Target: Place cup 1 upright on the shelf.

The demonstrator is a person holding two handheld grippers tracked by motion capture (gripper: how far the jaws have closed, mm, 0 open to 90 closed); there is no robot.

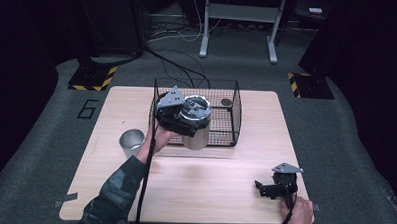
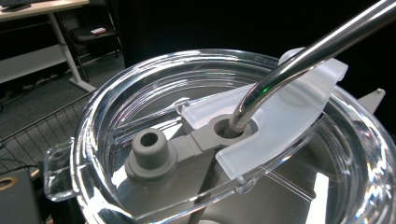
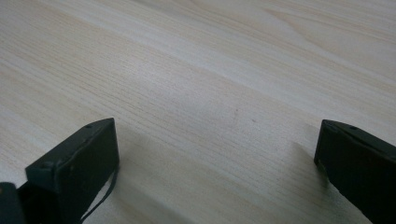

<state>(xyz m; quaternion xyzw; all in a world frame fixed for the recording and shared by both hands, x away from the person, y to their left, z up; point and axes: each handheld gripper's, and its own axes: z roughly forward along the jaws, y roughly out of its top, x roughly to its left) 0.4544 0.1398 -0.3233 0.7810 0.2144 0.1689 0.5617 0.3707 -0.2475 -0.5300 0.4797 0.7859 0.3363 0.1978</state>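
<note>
A steel tumbler [image 1: 198,134] with a clear lid [image 1: 196,106] hangs at the front edge of the black wire basket [image 1: 220,135], with my left gripper [image 1: 185,122] shut on its left side. The left gripper view is filled by that lid [image 2: 140,93], with a grey stopper [image 2: 149,154] and a metal straw [image 2: 303,51] running through the lid's hole; my jaws are hidden there. My right gripper [image 1: 260,188] rests on the table [image 1: 209,187] at the front right, open and holding nothing. In its own view, the right gripper [image 3: 210,158] has only bare wood between its fingers [image 3: 79,163].
A second steel cup [image 1: 130,140] without a lid stands on the table left of my left forearm. A small round object [image 1: 226,102] lies in the basket's far right corner. Desk legs and cables are on the floor beyond the table.
</note>
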